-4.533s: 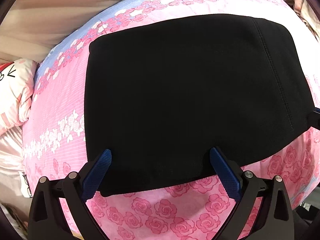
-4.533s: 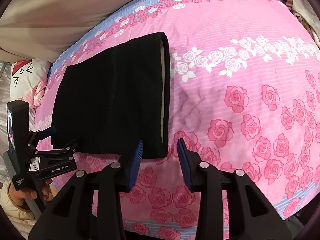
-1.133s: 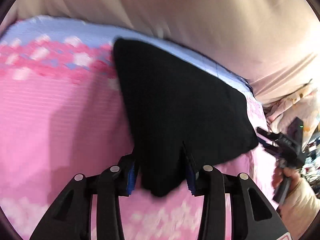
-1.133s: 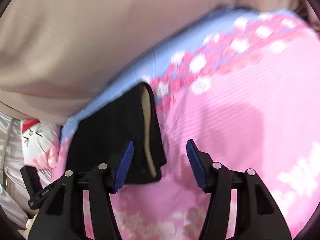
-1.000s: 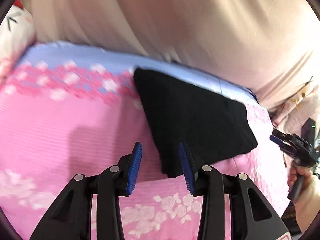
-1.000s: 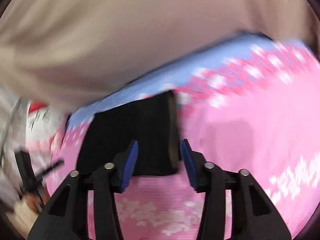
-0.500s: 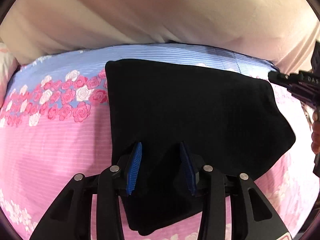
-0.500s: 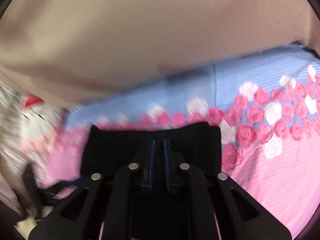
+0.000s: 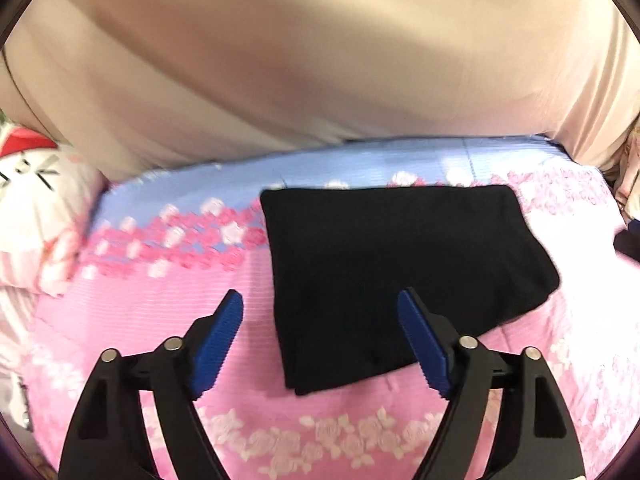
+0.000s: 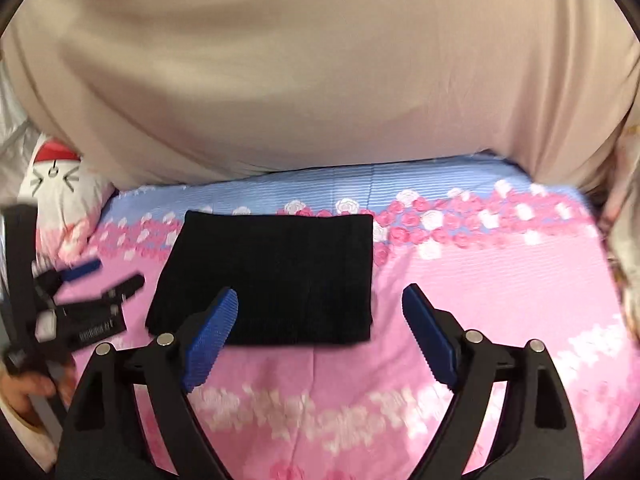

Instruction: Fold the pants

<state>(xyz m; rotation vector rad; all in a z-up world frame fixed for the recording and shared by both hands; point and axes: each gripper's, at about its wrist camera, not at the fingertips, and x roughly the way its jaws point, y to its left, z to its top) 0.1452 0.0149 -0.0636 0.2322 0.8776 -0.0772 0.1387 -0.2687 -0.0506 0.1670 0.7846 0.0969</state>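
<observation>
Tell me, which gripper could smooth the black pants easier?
Probably the left gripper: the folded pants lie right between its opening fingers. The right gripper, opening too, covers only the bundle's right corner.

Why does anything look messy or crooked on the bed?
Nothing stands out. The black pants lie folded into a flat, tidy rectangle on the flowery sheet, with no loose flap or big crease showing.

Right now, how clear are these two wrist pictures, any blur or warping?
Left wrist view: motion blur smears the floral bedsheet and the edges of the folded black pants; fisheye bends the bed into an arc. Right wrist view: the pants read sharper, the left gripper at the frame edge is smeared.
</observation>
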